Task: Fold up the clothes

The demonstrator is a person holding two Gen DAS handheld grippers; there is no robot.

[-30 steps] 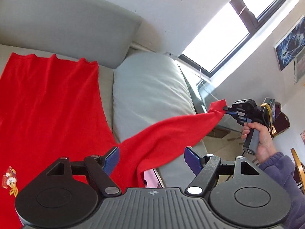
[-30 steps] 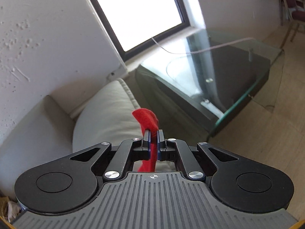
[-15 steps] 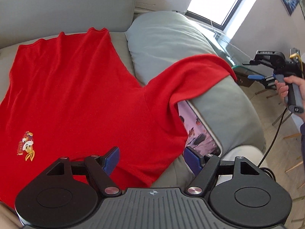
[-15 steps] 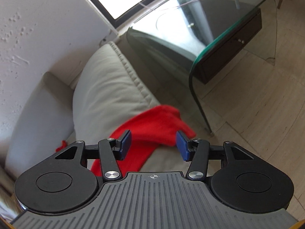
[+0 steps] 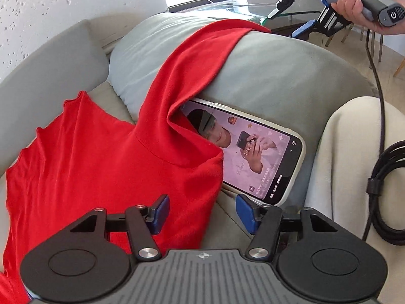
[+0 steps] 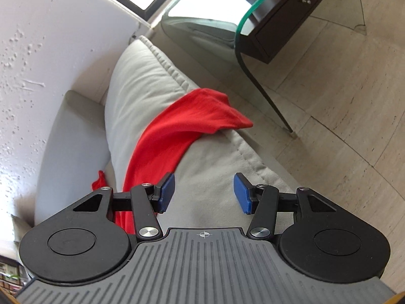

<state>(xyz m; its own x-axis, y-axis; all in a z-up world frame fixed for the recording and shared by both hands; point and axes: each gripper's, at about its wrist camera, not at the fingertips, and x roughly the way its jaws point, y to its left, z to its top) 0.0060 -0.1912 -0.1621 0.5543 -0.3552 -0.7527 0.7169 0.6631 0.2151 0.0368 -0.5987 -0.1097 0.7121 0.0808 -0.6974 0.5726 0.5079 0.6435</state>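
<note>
A red shirt (image 5: 106, 167) lies spread on the grey sofa seat, and one sleeve (image 5: 202, 50) runs up and over the sofa armrest (image 5: 283, 71). The same sleeve (image 6: 187, 124) drapes across the armrest in the right wrist view, its tip hanging over the far side. My left gripper (image 5: 201, 214) is open just above the shirt's near edge, holding nothing. My right gripper (image 6: 203, 192) is open above the armrest, to the right of the sleeve and clear of it. In the left wrist view a hand holds the right gripper (image 5: 291, 17) beyond the armrest.
A lit phone (image 5: 253, 152) leans against the armrest's inner side, partly under the sleeve. A black cable (image 5: 379, 152) hangs at the right over a beige cushion (image 5: 349, 157). A glass side table (image 6: 263, 20) stands on the tiled floor (image 6: 341, 96) past the armrest.
The right gripper opened and let go of the sleeve, which now lies over the armrest. Both grippers moved; the left one came closer to the phone and the shirt's edge.
</note>
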